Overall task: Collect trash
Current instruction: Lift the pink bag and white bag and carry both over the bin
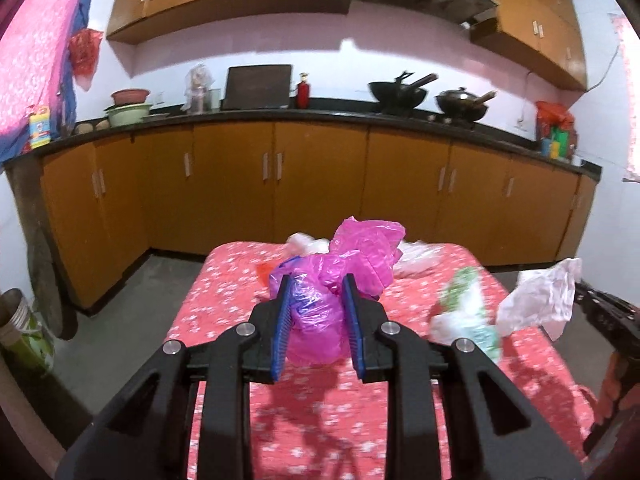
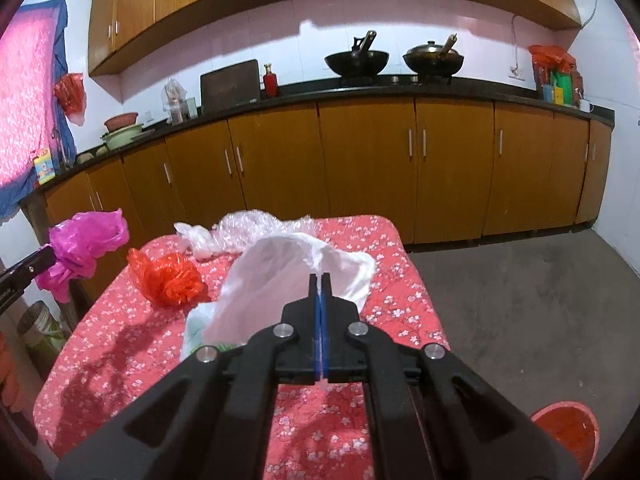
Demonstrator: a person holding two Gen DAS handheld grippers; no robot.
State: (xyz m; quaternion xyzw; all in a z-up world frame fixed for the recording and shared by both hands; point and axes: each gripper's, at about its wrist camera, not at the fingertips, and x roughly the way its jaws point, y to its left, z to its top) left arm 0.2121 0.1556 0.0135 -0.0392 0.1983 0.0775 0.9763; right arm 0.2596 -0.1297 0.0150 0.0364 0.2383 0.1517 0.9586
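Observation:
A crumpled pink plastic bag (image 1: 360, 252) hangs above the table, and my left gripper (image 1: 317, 282) is shut on its lower part, the blue pads pressing both sides. The right wrist view shows this pink bag (image 2: 86, 240) raised at the table's left edge. My right gripper (image 2: 320, 278) is shut on the rim of a white plastic bag (image 2: 276, 280), which it holds up with its mouth gaping. From the left wrist, the white bag (image 1: 540, 300) hangs at the far right. A crumpled red bag (image 2: 168, 276) and clear plastic wrap (image 2: 256, 228) lie on the table.
The table (image 2: 380, 280) has a red floral cloth. A blurred white-and-green wrapper (image 1: 464, 312) lies on its right side. A red basin (image 2: 568, 432) sits on the floor to the right, a bucket (image 1: 20, 328) to the left. Orange kitchen cabinets (image 2: 360, 168) line the far wall.

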